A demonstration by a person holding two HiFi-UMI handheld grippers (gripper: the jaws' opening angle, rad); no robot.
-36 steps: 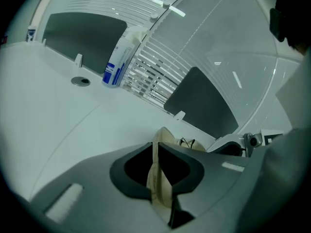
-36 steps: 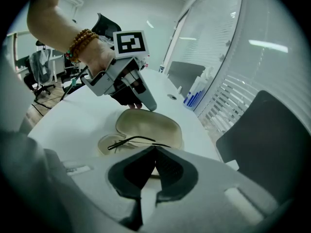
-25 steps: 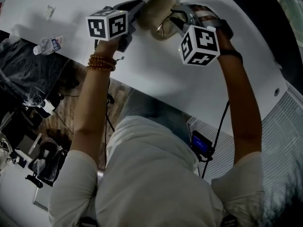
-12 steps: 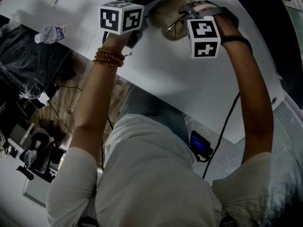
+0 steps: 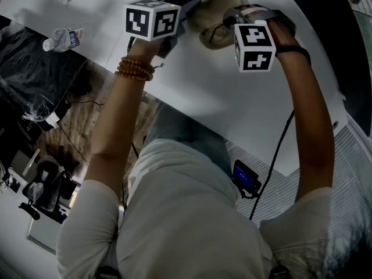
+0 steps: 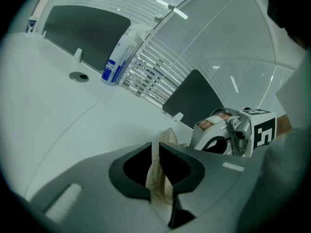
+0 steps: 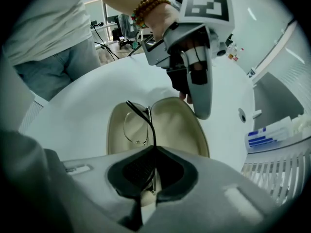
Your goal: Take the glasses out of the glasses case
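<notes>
Holding the glasses case (image 7: 180, 125) open on the white table (image 5: 192, 92): the left gripper (image 6: 155, 154) is clamped on the case's beige edge, with the pale material pinched flat between its dark pads and the jaws nearly together. In the right gripper view, its tip sits on the far rim of the case's right half.

The right gripper (image 7: 154, 154) points steeply down into the case. Its jaws have just been closing and now meet on the glasses (image 7: 138, 125), with the thin metal frame caught between the pads. One round lens lies inside the left half of the case, and a dark temple arm runs up from the jaws along the middle fold. The glasses are inside the case, not lifted clear. Can't tell exactly which part of the frame the pads bite.

In the head view both grippers converge on the case at the far side of the table, marker cubes facing the camera. There is a bead bracelet (image 5: 136, 71) on the left wrist. A plastic water bottle (image 5: 61, 38) lies on the table, well apart to the left. A blue-and-white bottle (image 6: 116, 57) stands near the blinds.
</notes>
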